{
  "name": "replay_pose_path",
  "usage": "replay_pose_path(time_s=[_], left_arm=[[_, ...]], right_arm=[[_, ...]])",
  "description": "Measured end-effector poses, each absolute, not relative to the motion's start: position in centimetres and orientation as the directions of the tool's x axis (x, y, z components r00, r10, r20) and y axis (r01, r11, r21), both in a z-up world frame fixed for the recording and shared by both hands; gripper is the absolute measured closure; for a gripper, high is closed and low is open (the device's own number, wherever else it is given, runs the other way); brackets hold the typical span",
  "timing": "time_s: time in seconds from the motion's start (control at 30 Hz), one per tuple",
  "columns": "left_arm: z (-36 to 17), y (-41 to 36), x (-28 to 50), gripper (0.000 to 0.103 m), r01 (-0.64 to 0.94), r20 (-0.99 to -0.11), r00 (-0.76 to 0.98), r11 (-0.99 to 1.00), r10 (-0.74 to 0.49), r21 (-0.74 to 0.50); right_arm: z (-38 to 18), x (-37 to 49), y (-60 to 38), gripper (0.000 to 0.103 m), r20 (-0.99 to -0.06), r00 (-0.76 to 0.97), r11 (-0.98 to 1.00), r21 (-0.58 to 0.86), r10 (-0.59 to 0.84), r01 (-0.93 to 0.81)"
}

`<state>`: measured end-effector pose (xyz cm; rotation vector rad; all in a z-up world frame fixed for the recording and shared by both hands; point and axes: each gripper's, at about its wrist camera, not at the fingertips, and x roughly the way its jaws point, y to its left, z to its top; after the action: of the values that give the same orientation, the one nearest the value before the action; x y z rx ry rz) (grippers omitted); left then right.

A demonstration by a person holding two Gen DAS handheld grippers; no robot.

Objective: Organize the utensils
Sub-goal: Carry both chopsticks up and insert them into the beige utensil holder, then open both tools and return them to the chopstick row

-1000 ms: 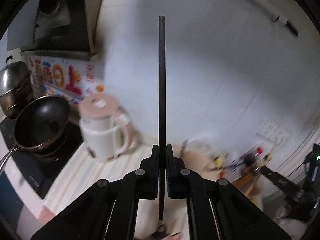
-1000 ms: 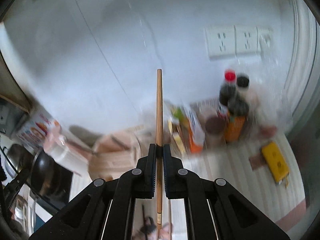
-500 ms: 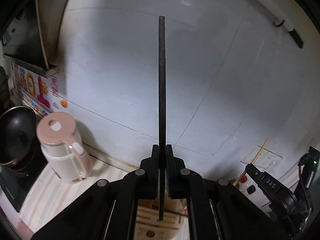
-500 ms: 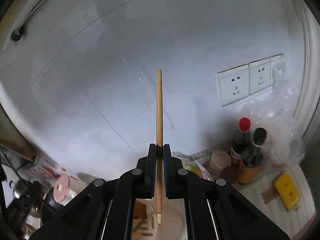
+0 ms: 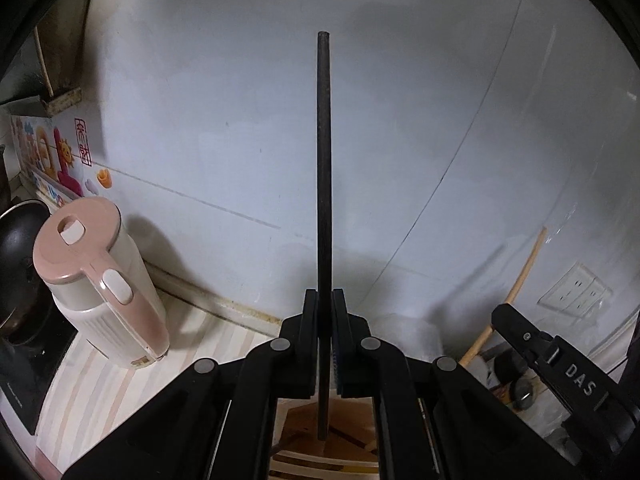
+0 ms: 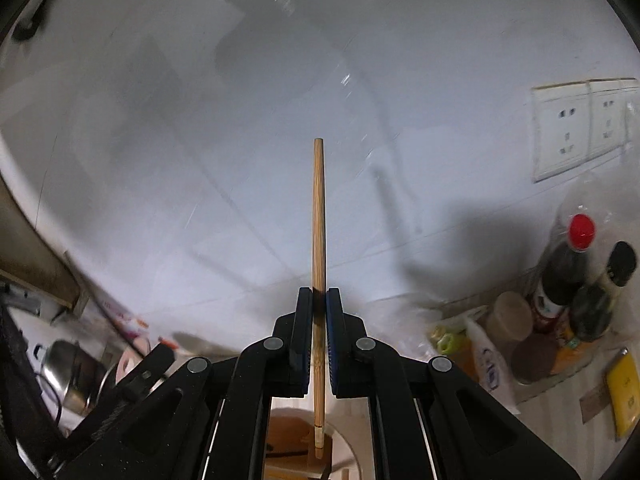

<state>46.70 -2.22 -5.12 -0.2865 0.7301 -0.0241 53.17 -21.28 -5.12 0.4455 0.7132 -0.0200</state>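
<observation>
My left gripper (image 5: 324, 300) is shut on a black chopstick (image 5: 324, 168) that stands upright, its lower end over a wooden utensil holder (image 5: 320, 436) seen between the arms. My right gripper (image 6: 319, 298) is shut on a bamboo chopstick (image 6: 319, 216), also upright, its lower tip just above the same wooden holder (image 6: 288, 440). The right gripper (image 5: 560, 368) with its bamboo chopstick (image 5: 516, 284) shows at the right of the left wrist view. The left gripper's body (image 6: 132, 380) shows at the lower left of the right wrist view.
A pink and white kettle (image 5: 100, 292) stands left on the striped counter, with a black pan (image 5: 16, 248) beyond it. Sauce bottles (image 6: 576, 264), jars and a yellow packet (image 6: 624, 392) crowd the right. Wall sockets (image 6: 580, 128) sit on the tiled wall close ahead.
Both grippers tilted up toward the wall and came in over the wooden holder, each still holding its chopstick. The kettle and bottles have grown closer in view.
</observation>
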Motion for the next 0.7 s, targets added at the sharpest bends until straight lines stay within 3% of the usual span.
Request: replay_pose_path(time_s=[0.37,0.43,0.5,0.57,0.63,0.7], left_arm=[[-5.6,-3.0,45.4,0.095,0.014,-0.775,0.611,0.981,-0.164,-0.196],[-4.4,-2.8,44.4,0.084,0.024,-0.771,0.619,0.986,-0.147,-0.168],[-2.9,-2.5,43.2,0.040,0.014,-0.761,0.635,0.987,-0.131,-0.159],[-1.6,-1.7,42.1,0.027,0.005,-0.737,0.665,0.987,-0.121,-0.158],[-0.5,-0.9,40.8,0.025,-0.006,-0.724,0.681,0.988,-0.108,-0.153],[0.0,-0.1,39.3,0.000,-0.026,-0.724,0.685,0.990,-0.085,-0.142]], right_arm=[[-6.3,52.9,-19.2,0.095,-0.722,0.640,0.934,0.356,0.262,0.020],[-6.1,52.6,-19.3,0.091,-0.736,0.618,0.933,0.359,0.278,0.008],[-5.3,51.8,-19.6,0.068,-0.734,0.623,0.935,0.354,0.270,0.012],[-3.8,50.6,-20.1,0.062,-0.719,0.643,0.933,0.360,0.264,0.019],[-2.7,49.6,-20.7,0.057,-0.712,0.659,0.935,0.354,0.241,0.041],[-1.5,47.9,-21.5,0.047,-0.712,0.675,0.940,0.331,0.191,0.082]])
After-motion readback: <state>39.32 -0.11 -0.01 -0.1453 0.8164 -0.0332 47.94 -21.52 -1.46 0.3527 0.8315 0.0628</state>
